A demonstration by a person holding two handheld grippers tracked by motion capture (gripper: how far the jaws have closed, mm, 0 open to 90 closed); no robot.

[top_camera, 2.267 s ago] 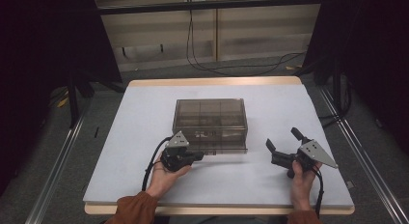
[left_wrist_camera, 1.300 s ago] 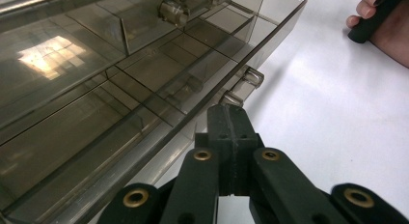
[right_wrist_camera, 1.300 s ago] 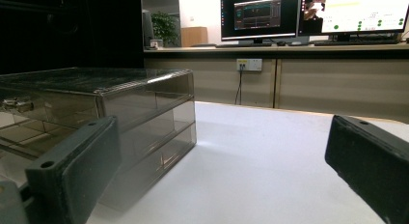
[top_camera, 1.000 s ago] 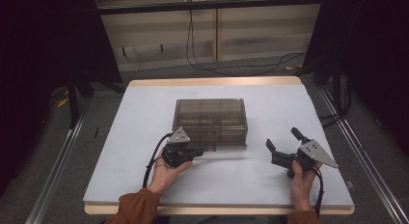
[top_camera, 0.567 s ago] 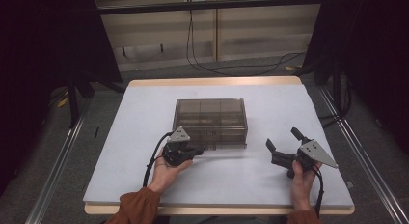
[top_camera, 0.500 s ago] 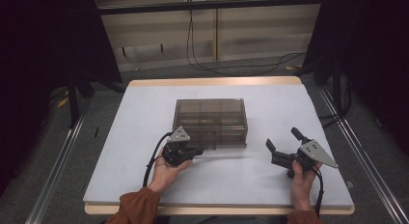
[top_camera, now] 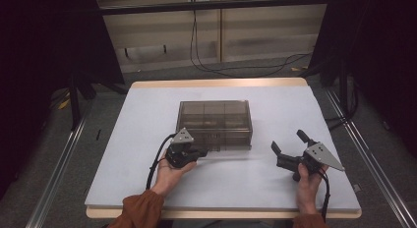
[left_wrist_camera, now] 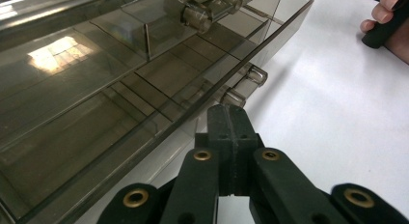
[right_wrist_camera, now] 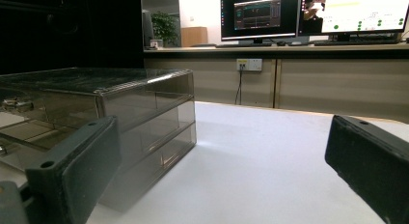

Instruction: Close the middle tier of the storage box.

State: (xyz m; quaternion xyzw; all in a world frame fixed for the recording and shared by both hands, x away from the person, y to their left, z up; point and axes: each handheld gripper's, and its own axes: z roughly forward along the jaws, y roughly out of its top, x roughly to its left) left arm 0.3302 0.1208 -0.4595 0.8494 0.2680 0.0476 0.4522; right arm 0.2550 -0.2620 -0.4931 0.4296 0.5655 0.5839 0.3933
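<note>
A smoky, see-through drawer box [top_camera: 214, 124] sits near the middle of the white counter [top_camera: 147, 110], its front facing the person. In the left gripper view the lowest drawer [left_wrist_camera: 91, 137] stands pulled out, dividers showing inside, with clear round knobs [left_wrist_camera: 255, 74] along its front edge. No writing can be read on the box.

The left gripper [top_camera: 200, 153] lies right at the box's lower front, toward its left end, held in the left hand [top_camera: 173, 172]. Its jaws are pressed together in its own view, just beside a knob [left_wrist_camera: 233, 96]; whether anything is pinched between them cannot be told.

The right gripper [top_camera: 287, 148] is held in the right hand [top_camera: 307, 181] well to the right of the box, apart from it. Its jaws are spread wide and hold nothing.

Beyond the counter, the right gripper view shows two lit monitors [right_wrist_camera: 258, 14] on a desk; their screen text is too small to read. A wall socket [right_wrist_camera: 249, 64] sits below them.
</note>
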